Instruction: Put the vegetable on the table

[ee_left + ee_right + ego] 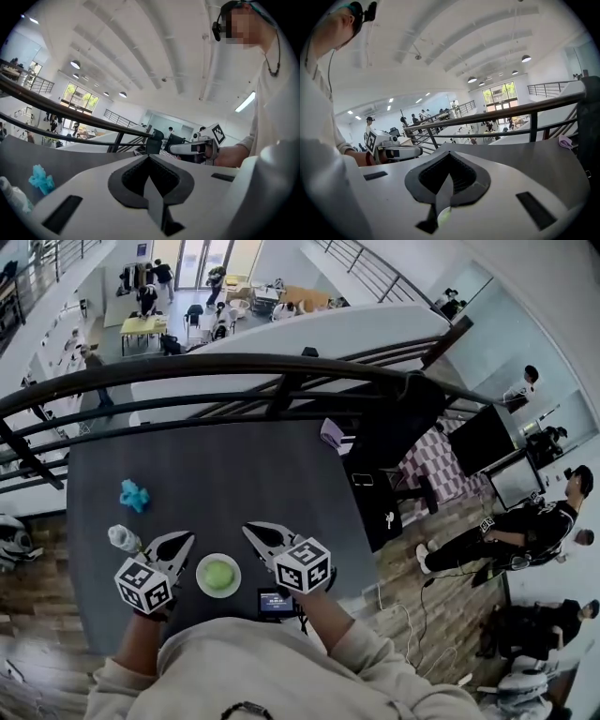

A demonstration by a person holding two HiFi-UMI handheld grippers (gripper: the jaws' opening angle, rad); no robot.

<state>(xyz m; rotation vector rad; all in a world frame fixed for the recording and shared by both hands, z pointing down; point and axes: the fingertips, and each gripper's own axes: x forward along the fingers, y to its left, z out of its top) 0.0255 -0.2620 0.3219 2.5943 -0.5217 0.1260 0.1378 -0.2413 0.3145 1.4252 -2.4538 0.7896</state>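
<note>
A round green vegetable (pixel 218 574) lies on a small white plate (pixel 202 585) near the table's front edge, between my two grippers. My left gripper (pixel 184 539) is just left of the plate, shut and holding nothing. My right gripper (pixel 250 530) is just right of it, also shut and empty. In the left gripper view the jaws (pixel 150 157) meet tip to tip above the table, and the right gripper (pixel 201 147) shows beyond them. In the right gripper view the closed jaws (pixel 449 154) point over the table; a sliver of the vegetable (pixel 443 215) shows through the gap below.
On the dark grey table (pixel 234 474) a crumpled blue thing (pixel 134 495) lies at the left, with a clear plastic bottle (pixel 123 538) beside my left gripper. A small screen (pixel 276 601) sits at the front edge. A black railing (pixel 281 367) runs behind the table.
</note>
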